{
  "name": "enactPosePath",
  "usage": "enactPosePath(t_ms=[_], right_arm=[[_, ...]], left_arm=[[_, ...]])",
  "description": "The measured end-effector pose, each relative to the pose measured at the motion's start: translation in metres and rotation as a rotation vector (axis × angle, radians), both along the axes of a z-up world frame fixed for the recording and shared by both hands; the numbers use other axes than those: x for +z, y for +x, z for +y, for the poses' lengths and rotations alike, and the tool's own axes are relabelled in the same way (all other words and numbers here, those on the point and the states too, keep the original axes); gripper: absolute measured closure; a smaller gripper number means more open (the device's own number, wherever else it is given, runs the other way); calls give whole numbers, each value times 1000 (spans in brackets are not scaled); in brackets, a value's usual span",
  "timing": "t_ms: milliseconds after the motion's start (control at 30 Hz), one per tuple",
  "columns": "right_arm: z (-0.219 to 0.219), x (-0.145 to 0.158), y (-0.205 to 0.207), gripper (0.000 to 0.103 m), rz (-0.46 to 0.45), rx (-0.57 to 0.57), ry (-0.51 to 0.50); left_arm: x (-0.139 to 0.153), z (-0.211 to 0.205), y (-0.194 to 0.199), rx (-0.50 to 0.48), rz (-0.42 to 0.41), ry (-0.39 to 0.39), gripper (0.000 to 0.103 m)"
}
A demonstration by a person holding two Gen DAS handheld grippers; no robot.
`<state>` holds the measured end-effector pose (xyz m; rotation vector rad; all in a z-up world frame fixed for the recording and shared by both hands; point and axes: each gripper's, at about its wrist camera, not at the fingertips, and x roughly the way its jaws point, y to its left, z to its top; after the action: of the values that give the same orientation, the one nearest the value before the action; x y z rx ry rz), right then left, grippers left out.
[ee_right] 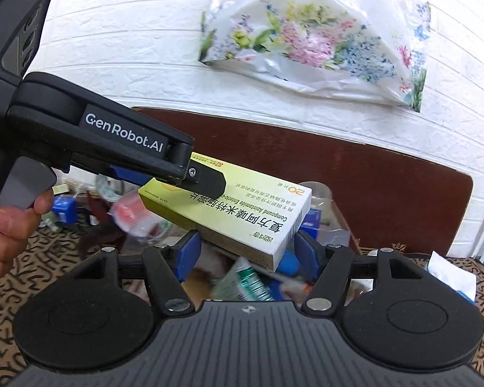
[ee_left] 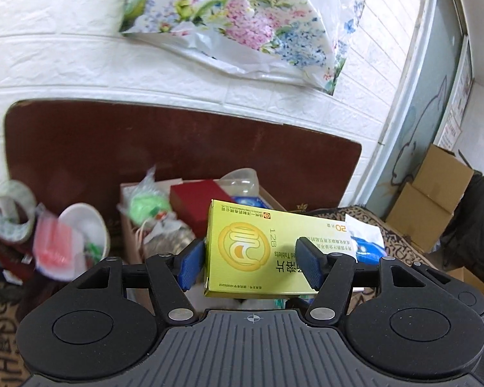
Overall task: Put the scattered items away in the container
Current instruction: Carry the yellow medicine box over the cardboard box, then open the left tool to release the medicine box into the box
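Observation:
A yellow-green medicine box hangs in the air over an open cardboard container full of small items. My left gripper is shut on it. One blue pad sits against its left end and the other finger lies across its printed face. In the right wrist view that gripper reaches in from the left, held by a person's hand. My right gripper has its pads against the box's near right corner, one on the long side and one by the barcode end.
A tape roll, a white bowl and a red packet lie left of the container. A brown board stands behind it. A floral bag hangs on the wall. Cardboard boxes are stacked at the right.

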<state>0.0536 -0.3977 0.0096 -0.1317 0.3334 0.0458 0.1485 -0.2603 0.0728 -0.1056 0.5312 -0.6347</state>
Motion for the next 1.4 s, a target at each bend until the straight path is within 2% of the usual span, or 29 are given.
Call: enactPosePath(t_ms=[233, 367, 533, 700, 733, 833, 900, 1100, 1400], right_arm=[[-28, -14, 32, 34, 54, -22, 35], [-39, -23, 45, 28, 75, -62, 56], [-41, -26, 38, 27, 59, -73, 40], [-39, -25, 40, 25, 62, -67, 60], [-38, -24, 40, 23, 59, -68, 58], [-32, -20, 35, 12, 39, -67, 39], [-27, -16, 28, 3, 15, -60, 27], [-10, -7, 7, 0, -13, -29, 30], [40, -15, -19, 0, 21, 15, -52]], left_arm=[[-19, -30, 36, 1, 49, 29, 29], [-33, -37, 54, 35, 76, 69, 21], [-34, -24, 54, 48, 70, 37, 18], [-35, -26, 50, 49, 67, 60, 14], [-35, -25, 48, 52, 65, 69, 13], [-36, -21, 37, 66, 62, 96, 1], [-37, -14, 24, 74, 49, 121, 0], [-40, 11, -19, 94, -23, 149, 0], [-51, 54, -61, 172, 28, 147, 0]])
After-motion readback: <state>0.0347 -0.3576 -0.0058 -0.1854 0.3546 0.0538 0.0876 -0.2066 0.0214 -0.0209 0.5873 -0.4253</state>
